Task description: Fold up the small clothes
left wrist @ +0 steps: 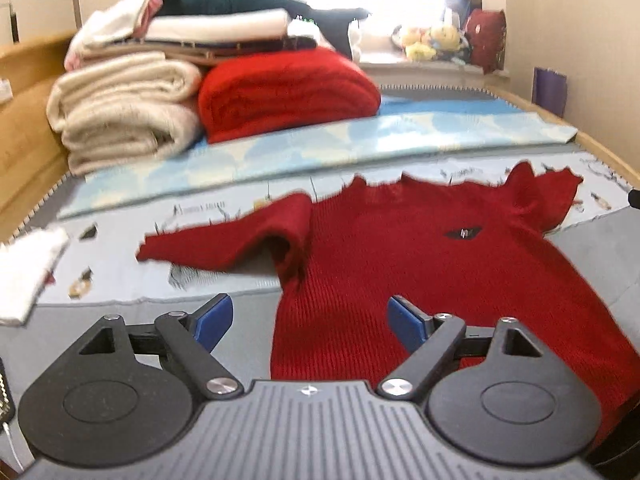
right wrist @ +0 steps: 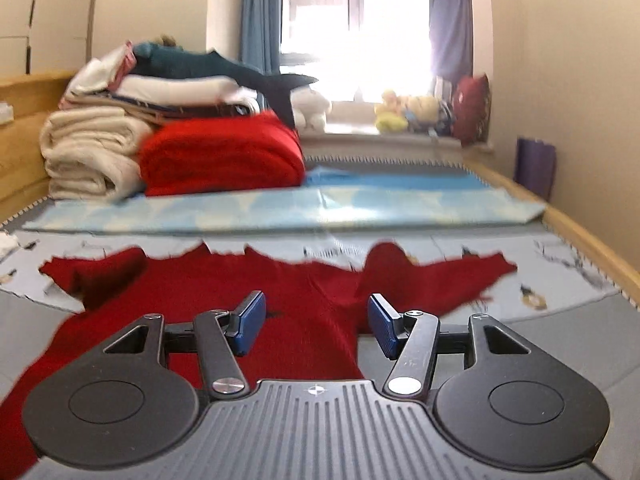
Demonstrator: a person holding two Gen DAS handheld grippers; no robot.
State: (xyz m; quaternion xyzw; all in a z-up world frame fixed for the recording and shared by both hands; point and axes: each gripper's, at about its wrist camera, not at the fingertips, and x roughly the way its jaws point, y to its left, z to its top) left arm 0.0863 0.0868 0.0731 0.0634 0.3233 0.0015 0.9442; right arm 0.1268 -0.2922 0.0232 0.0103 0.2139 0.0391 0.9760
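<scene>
- Red knitted sweater (left wrist: 420,264) spread flat and front-up on the bed's grey surface (left wrist: 248,344), hem toward the cameras, collar toward the window (right wrist: 356,20).
- Small dark logo patch (left wrist: 462,233) visible on the sweater's chest.
- Left-hand sleeve (left wrist: 224,240) in the left wrist view stretched sideways off the body, bunched and folded at the shoulder; other sleeve (right wrist: 440,272) in the right wrist view spread out to the far side.
- Left gripper (left wrist: 310,322) poised low over the sweater's hem, at its left edge; jaws spread wide, blue pads (left wrist: 214,318) bare, nothing between them.
- Right gripper (right wrist: 316,322) poised low over the sweater's body, near its right edge; jaws likewise wide apart, nothing pinched.
- Contact between either gripper and the knit not discernible.
- Beyond the sweater's collar: a pale printed sheet (left wrist: 120,248) under the sleeves, then a light blue mat (right wrist: 280,208).
- Further beyond the sweater, to the left: a folded red blanket (right wrist: 224,156) beside rolled cream blankets (left wrist: 124,112), with a pile of folded clothes (left wrist: 224,28) on top.
- Plush shark (right wrist: 224,68) lying on top of that pile.
- Stuffed toys (right wrist: 408,114) on the sill, well beyond the sweater.
- White cloth (left wrist: 28,272) at the left, well apart from the sweater's sleeve.
</scene>
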